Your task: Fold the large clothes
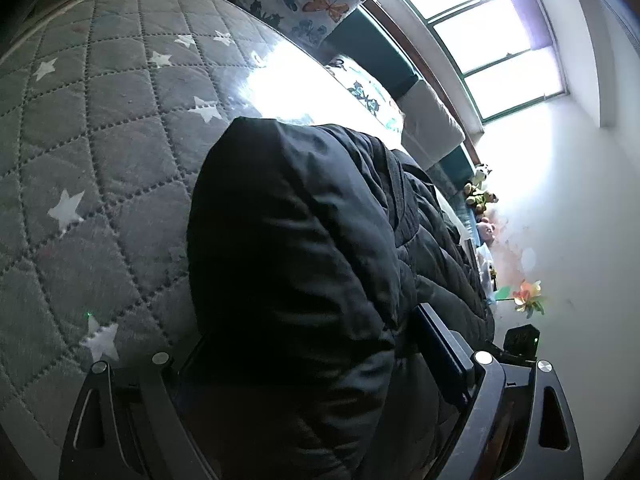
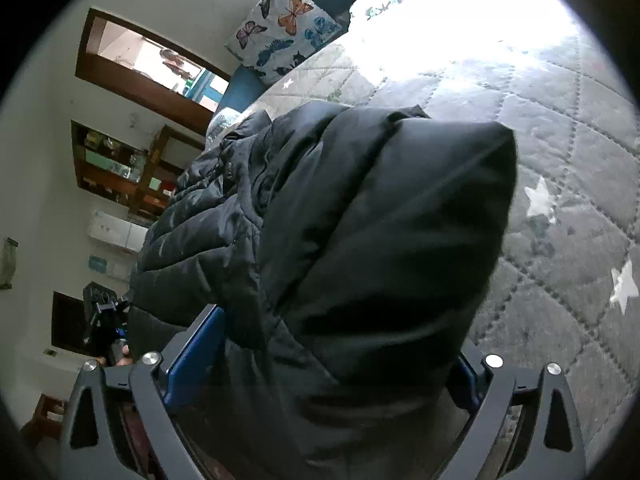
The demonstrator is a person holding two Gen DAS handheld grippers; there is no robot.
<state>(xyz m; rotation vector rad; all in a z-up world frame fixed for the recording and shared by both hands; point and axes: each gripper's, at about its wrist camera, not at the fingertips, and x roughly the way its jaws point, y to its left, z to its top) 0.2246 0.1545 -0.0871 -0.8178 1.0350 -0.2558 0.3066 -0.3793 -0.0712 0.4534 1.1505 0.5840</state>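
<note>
Black puffer jacket (image 1: 304, 264) fabric fills the space nearest both lenses, bulging up between the fingers of each gripper. It is a dark, slightly shiny quilted garment with stitched channels, and it lies bunched on a grey quilted bedspread (image 1: 100, 160) printed with white stars. In the left wrist view a rounded fold of it rises between the spread fingers of the left gripper (image 1: 320, 380); the jaws stand wide apart, and the blue pad on the right finger sits beside the cloth, though whether it presses on it I cannot tell. In the right wrist view the jacket (image 2: 360, 248) likewise humps up between the right gripper (image 2: 320, 376) fingers, which are also wide apart, blue pads showing on either side of the cloth. The rest of the garment trails away in rumpled ridges toward the far side of the bed.

Beyond the jacket, a butterfly-print pillow (image 2: 284, 28) leans against a teal headboard (image 1: 372, 48), with strong sunlight washing out part of the bedspread. A window (image 1: 480, 28) with a green frame sits above the bed, and small soft toys (image 1: 480, 192) and a paper pinwheel (image 1: 528, 296) stand by the white wall. The right wrist view also shows a wooden shelf (image 2: 120, 164) on the wall. The bulging fabric hides the fingertips in both views.
</note>
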